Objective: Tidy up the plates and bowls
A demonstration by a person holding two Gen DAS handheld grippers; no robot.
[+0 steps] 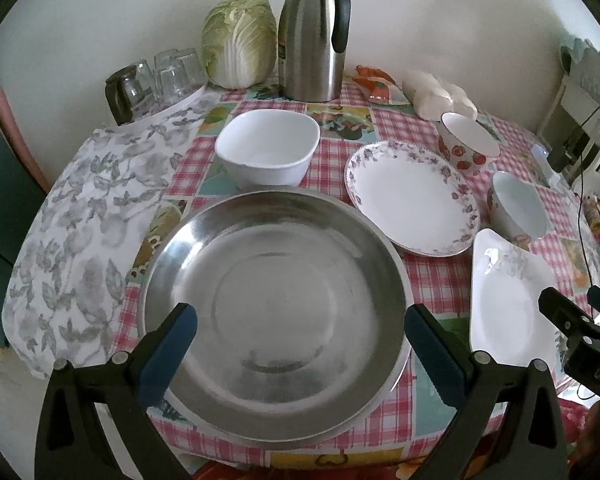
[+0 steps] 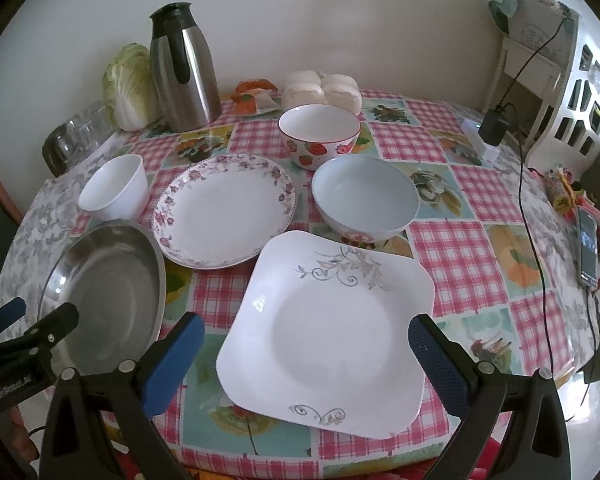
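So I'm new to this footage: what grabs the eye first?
The big steel bowl at the near table edge, framed by the open left hand-held gripper. Beside it lies a white square plate before the open right hand-held gripper, with a tall steel carafe by the wall.

You have three bowls at twelve o'clock: a white square bowl (image 2: 114,188), a strawberry bowl (image 2: 319,136) and a pale blue bowl (image 2: 366,198). You have two plates, a floral round plate (image 2: 224,210) and a square plate (image 2: 328,350), plus one steel basin (image 2: 108,292). One steel jug (image 2: 184,68) and one cabbage (image 2: 128,86) stand at eleven o'clock.
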